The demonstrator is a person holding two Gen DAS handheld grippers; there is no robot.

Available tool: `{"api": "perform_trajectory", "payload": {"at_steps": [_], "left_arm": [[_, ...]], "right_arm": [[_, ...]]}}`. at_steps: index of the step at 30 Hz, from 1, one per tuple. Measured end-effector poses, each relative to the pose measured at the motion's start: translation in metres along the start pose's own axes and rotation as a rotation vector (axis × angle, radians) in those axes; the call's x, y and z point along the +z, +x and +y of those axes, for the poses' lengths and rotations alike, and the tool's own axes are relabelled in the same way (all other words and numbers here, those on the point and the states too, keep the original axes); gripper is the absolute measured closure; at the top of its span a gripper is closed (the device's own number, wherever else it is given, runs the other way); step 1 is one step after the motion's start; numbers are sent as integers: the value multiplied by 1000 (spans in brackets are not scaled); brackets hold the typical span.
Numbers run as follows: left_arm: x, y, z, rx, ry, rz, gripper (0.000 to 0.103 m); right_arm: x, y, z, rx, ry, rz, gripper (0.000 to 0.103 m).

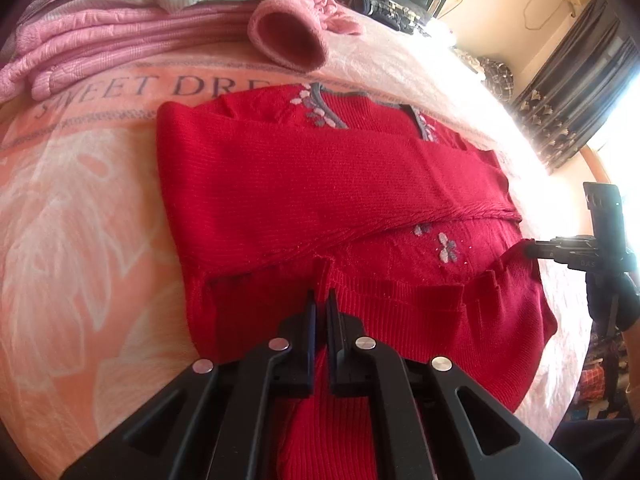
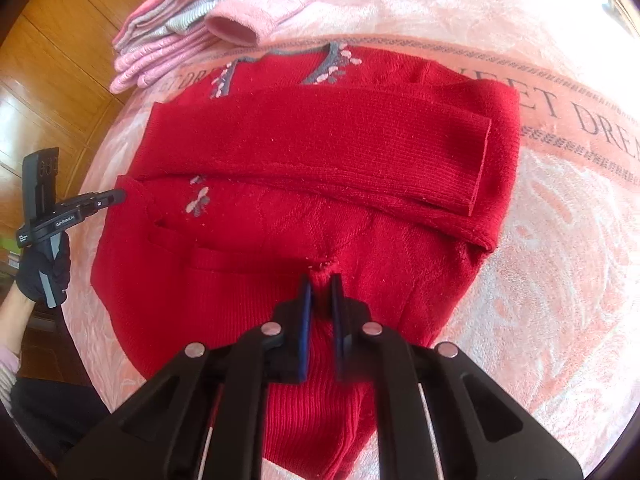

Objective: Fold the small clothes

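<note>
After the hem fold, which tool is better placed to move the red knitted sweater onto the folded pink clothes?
Left, probably: the left tool grips the red knitted sweater nearest the folded pink clothes.

Ribbed knit sweater (image 1: 320, 184), matt.

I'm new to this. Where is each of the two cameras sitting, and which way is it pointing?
Left wrist: sits on the left gripper, looking along its fingers over the red sweater toward a window; the right gripper and gloved hand show at right.
Right wrist: sits on the right gripper, looking over the sweater toward wooden panelling; the left gripper and gloved hand show at left.
Shared: sweater, pink stack, bedspread; both grippers pinch the sweater's near edge.
</note>
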State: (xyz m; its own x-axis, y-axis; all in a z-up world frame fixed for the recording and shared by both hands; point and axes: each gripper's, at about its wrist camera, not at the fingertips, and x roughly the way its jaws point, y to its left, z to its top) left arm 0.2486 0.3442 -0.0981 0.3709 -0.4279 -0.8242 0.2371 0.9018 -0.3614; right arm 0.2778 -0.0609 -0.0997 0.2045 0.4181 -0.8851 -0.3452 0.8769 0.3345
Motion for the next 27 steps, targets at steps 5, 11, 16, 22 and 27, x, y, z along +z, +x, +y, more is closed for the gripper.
{"api": "perform_trajectory", "payload": {"at_steps": [5, 11, 16, 22, 27], "left_arm": [[9, -31, 5, -53, -56, -104, 99], [38, -58, 6, -90, -120, -239, 99], [74, -58, 6, -109, -140, -313, 99], [125, -13, 33, -35, -181, -327, 99], [140, 40, 60, 50, -204, -282, 99]], "right_arm": [[-1, -36, -12, 68, 49, -76, 96], [19, -73, -27, 80, 122, -201, 96], [54, -85, -47, 61, 179, -297, 98], [112, -55, -78, 52, 250, -342, 98], [150, -5, -96, 11, 267, -299, 98]]}}
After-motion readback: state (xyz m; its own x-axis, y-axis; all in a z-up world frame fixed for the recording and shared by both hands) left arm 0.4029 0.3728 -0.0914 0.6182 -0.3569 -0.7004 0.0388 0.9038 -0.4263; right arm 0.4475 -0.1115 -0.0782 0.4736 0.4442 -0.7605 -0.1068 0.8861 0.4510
